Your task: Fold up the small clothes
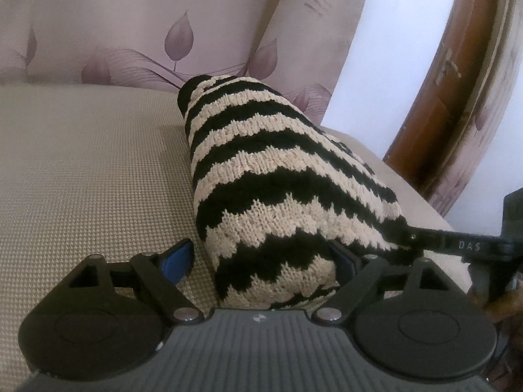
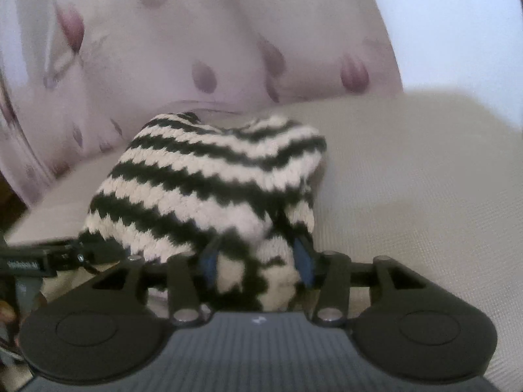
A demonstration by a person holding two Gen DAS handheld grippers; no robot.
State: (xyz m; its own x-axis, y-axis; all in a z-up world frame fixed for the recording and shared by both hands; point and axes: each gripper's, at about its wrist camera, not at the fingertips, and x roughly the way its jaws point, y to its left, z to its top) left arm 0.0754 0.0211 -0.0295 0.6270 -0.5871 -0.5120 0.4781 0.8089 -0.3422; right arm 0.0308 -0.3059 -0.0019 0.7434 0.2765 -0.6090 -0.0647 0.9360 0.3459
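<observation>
My left gripper (image 1: 261, 258) is spread wide around one end of the black-and-cream striped knitted garment (image 1: 278, 170), not squeezing. My right gripper (image 2: 258, 261) pinches its other end so I can lift the edge. It lies on the beige woven sofa seat (image 1: 91, 176). A leaf-print cushion (image 1: 130, 26) stands behind.

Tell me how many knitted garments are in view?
1. A black-and-cream striped knit lies bunched on the beige sofa seat, between the left gripper and right gripper. More could be hidden beneath it.
</observation>
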